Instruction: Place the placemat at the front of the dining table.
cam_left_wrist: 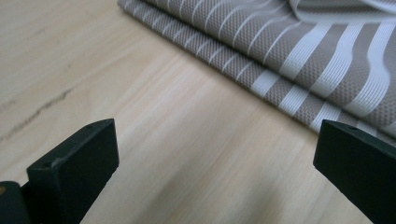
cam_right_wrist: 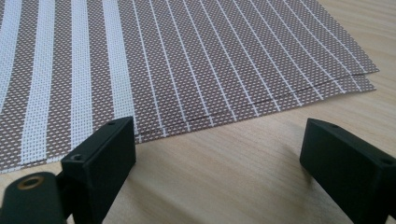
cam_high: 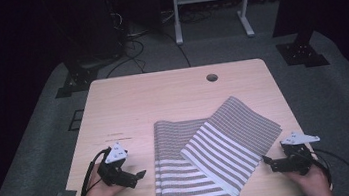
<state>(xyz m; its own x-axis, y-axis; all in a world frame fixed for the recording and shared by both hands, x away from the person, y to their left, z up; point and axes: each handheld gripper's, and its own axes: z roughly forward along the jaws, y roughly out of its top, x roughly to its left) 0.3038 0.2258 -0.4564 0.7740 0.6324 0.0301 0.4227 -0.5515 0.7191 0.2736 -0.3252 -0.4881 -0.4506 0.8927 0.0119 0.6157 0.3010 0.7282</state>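
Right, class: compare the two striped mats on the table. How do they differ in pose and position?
The lower mat lies square to the table's front edge, while the upper mat is turned at an angle. The lower mat rests flat on the wood; the upper mat lies partly on top of it. The lower mat is nearer the left gripper, the upper nearer the right gripper. Both share brown-and-white stripes, wide and narrow.

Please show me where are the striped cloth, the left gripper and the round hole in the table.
striped cloth (cam_high: 227, 137): high view, on the upper folded layer lying slantwise.
left gripper (cam_high: 140, 174): high view, between its open jaw tips, left of the cloth.
round hole (cam_high: 212, 78): high view, on its dark centre, near the table's far edge.
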